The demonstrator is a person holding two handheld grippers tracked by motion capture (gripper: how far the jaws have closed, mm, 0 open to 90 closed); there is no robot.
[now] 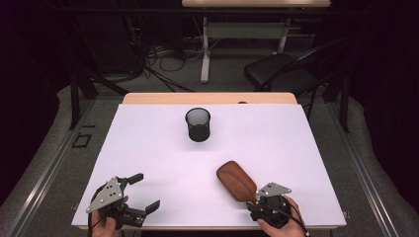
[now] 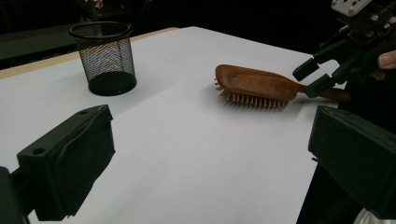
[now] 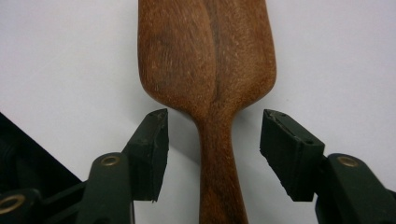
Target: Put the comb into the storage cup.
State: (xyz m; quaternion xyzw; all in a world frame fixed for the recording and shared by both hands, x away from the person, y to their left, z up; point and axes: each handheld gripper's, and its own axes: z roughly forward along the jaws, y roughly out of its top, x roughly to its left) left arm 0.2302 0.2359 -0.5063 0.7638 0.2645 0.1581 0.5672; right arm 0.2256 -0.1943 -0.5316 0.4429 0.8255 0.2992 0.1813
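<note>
Item: wooden hairbrush [image 1: 236, 181], lying bristles down on the white tabletop [image 1: 163, 148], near its front right corner, handle toward the person. Right tongs [image 3: 212, 140]: jaws parted, one on each side of the handle where it meets the head, pads clear of the wood, nothing gripped. Left tongs [image 1: 143, 191]: wide open, empty, at the front left corner, well apart from the brush. Also present: black mesh cup [image 1: 198, 124], upright, toward the far middle
</note>
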